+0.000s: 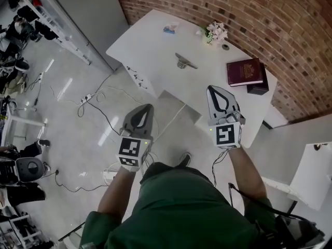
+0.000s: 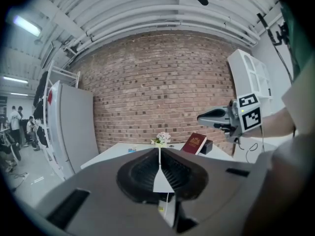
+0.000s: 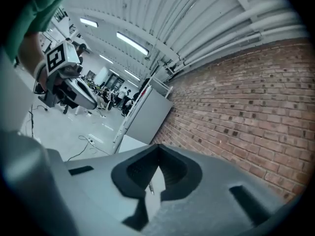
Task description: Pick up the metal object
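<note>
Metal object (image 1: 184, 62) lies mid-bench (image 1: 150, 40), well apart from both grippers; book (image 1: 245, 71) off to its right. Left gripper (image 1: 149, 108) and right gripper (image 1: 211, 89): jaws pressed together, nothing between. Approach step, by my reading: get close, spread jaws before descent, straddle narrowest part. Object's shape too small to make out; left gripper view hides it behind own jaws.

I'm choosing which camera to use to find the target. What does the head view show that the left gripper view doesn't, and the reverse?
Only the head view shows the metal object, lying near the table's middle, and the floor cables. Only the left gripper view shows the ceiling pipes and some distant people. Both show the white table, red book, flowers, brick wall and right gripper.
</note>
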{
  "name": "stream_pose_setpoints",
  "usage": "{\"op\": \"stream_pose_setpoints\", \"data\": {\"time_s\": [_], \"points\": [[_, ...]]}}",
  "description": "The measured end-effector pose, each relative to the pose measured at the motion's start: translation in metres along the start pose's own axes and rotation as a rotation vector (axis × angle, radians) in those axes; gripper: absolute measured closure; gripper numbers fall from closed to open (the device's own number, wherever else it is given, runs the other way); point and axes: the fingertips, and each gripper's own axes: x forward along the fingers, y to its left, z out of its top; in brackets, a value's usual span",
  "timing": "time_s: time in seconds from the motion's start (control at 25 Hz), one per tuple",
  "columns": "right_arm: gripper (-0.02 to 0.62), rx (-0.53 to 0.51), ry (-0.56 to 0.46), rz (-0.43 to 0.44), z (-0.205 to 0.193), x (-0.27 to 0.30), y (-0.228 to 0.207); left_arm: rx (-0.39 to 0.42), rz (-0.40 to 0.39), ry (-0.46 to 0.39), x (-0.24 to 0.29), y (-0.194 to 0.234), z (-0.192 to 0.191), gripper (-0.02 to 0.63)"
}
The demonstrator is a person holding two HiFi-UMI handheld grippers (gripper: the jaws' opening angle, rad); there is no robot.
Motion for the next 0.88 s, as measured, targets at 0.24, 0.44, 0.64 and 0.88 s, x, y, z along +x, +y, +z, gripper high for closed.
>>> {"op": "stream_pose_setpoints", "data": {"time_s": [0.24, 0.44, 0.64, 0.88], "points": [[0.592, 0.028, 0.008, 0.034, -0.018, 0.011, -0.001, 0.025, 0.001, 0.015, 0.024, -0.003, 0.002, 0.595], [0.592, 0.037, 0.056, 0.011, -0.036, 0.017, -0.017, 0.025, -0.026, 0.033, 0.062, 0.003, 0.0, 0.595], [0.592, 0.053, 0.109, -0.021, -0.059, 0.037, -0.033, 0.059, -0.071, 0.048, 0.117, 0.016, -0.009, 0.594], [0.592, 0.114, 0.168, -0.065, -0.071, 0.081, -0.046, 0.174, -0.188, 0.101, 0.188, 0.039, -0.032, 0.594]]}}
